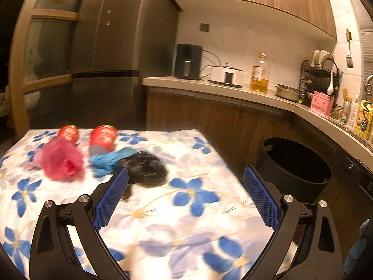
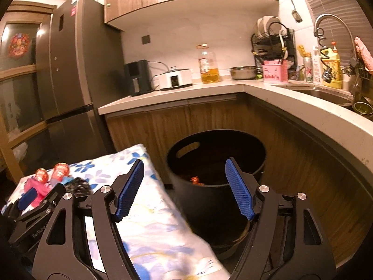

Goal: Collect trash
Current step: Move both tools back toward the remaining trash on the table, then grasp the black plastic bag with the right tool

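Observation:
On the flowered tablecloth [image 1: 163, 221] lie a crumpled pink bag [image 1: 61, 162], a blue wrapper [image 1: 109, 159], a black crumpled bag [image 1: 145, 169] and two red cups on their sides [image 1: 102, 137] [image 1: 68, 133]. My left gripper [image 1: 185, 175] is open and empty, just short of the black bag. My right gripper [image 2: 183, 166] is open and empty, above the black round bin [image 2: 216, 161], which holds a small red piece of trash [image 2: 195, 180]. The bin also shows in the left wrist view [image 1: 296, 163]. The left gripper shows at the lower left of the right wrist view [image 2: 35, 200].
The bin stands on the floor between the table's right edge [image 2: 163, 186] and the wooden cabinets [image 2: 291, 154]. The L-shaped counter [image 2: 256, 88] carries an oil bottle [image 2: 208, 64], appliances, a bowl, a dish rack and a sink. A tall fridge [image 2: 67, 70] stands at the left.

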